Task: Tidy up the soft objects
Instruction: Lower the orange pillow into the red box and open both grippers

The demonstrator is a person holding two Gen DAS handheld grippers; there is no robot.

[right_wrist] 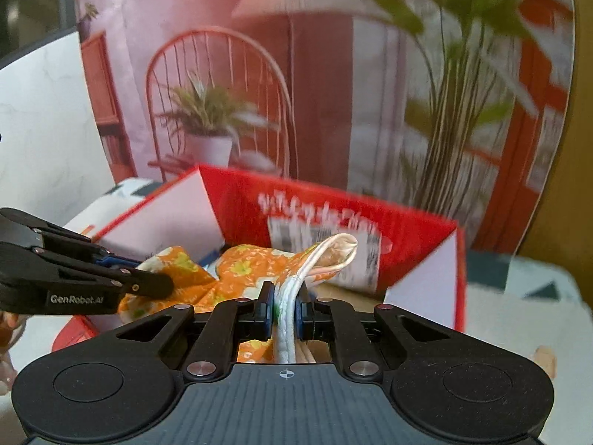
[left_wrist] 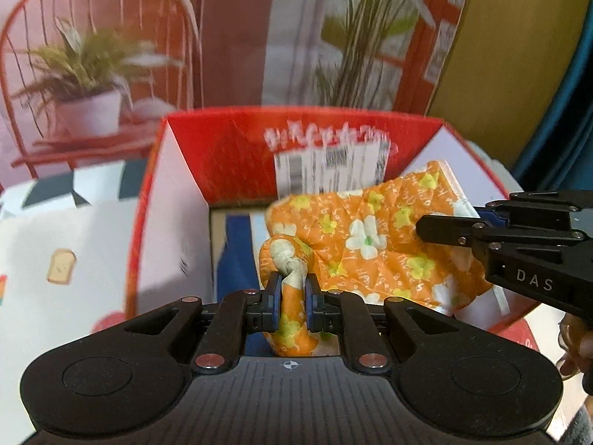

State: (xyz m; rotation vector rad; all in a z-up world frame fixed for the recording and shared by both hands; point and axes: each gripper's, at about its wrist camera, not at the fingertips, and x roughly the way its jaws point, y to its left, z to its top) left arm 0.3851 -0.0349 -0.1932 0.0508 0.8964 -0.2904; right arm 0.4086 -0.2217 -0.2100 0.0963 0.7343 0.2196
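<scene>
An orange oven mitt (left_wrist: 370, 230) with white and yellow flowers hangs over the open red cardboard box (left_wrist: 229, 155), held from both sides. My left gripper (left_wrist: 292, 282) is shut on the mitt's bunched thumb end. The right gripper (left_wrist: 444, 228) comes in from the right at the mitt's cuff. In the right wrist view, my right gripper (right_wrist: 284, 296) is shut on the white-edged cuff of the mitt (right_wrist: 244, 270), whose hanging loop curls up beyond the fingers. The left gripper (right_wrist: 155, 285) grips the mitt's far end, above the box (right_wrist: 237, 200).
A shipping label (left_wrist: 333, 167) is stuck on the box's inner back wall, and a blue item (left_wrist: 237, 252) lies on its floor. The box stands on a patterned white cloth (left_wrist: 55, 244). A printed backdrop (left_wrist: 237, 37) of a chair and plants rises behind.
</scene>
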